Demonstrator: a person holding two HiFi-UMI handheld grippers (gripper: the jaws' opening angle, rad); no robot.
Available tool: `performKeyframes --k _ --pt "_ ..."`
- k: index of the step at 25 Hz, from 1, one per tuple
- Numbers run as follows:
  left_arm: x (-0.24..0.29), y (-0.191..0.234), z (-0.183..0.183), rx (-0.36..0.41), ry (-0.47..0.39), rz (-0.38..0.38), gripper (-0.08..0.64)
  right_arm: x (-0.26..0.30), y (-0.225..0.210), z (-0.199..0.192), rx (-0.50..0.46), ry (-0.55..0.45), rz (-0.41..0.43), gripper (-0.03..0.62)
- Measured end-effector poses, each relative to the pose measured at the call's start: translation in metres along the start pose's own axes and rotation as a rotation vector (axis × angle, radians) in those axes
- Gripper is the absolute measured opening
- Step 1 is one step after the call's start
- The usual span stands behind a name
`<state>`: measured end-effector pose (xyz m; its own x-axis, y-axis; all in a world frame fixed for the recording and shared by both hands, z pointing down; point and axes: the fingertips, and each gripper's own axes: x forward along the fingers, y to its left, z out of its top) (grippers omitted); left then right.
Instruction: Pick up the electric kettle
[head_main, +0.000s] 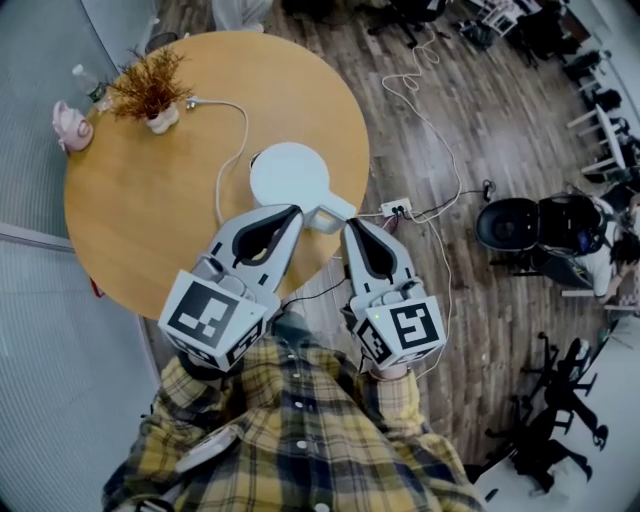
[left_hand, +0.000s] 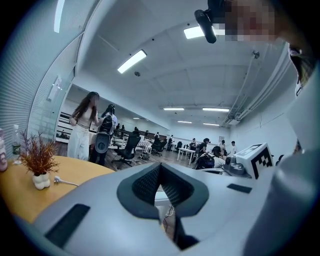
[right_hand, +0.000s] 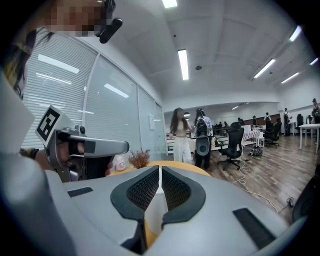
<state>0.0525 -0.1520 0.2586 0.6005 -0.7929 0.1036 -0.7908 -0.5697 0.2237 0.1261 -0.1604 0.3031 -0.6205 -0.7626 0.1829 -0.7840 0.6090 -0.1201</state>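
The white electric kettle stands unlifted on the round table, near its 4 o'clock edge. The left gripper and right gripper hover at the kettle's 6 and 4 o'clock, jaws closed and empty. Opening, gripping and lifting remain.

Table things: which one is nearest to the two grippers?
The white electric kettle, at the near edge; the potted plant and pink figure stand far off.

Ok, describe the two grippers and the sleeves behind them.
The left gripper and right gripper are light grey shells, each tapering to two jaws lined with dark ribbed pads. Each carries a white cube with black square markers at its rear. The person's sleeves are yellow-and-dark plaid.
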Motion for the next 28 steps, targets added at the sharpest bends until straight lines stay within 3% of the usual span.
performKeyframes --k 15,28 --pt "0.001 0.053 0.016 0.013 0.030 -0.135 0.003 0.037 0.001 0.011 0.025 -0.020 -0.191 0.037" --pt "0.010 0.058 0.002 -0.002 0.049 -0.136 0.003 0.036 -0.009 -0.001 0.013 0.004 -0.238 0.040"
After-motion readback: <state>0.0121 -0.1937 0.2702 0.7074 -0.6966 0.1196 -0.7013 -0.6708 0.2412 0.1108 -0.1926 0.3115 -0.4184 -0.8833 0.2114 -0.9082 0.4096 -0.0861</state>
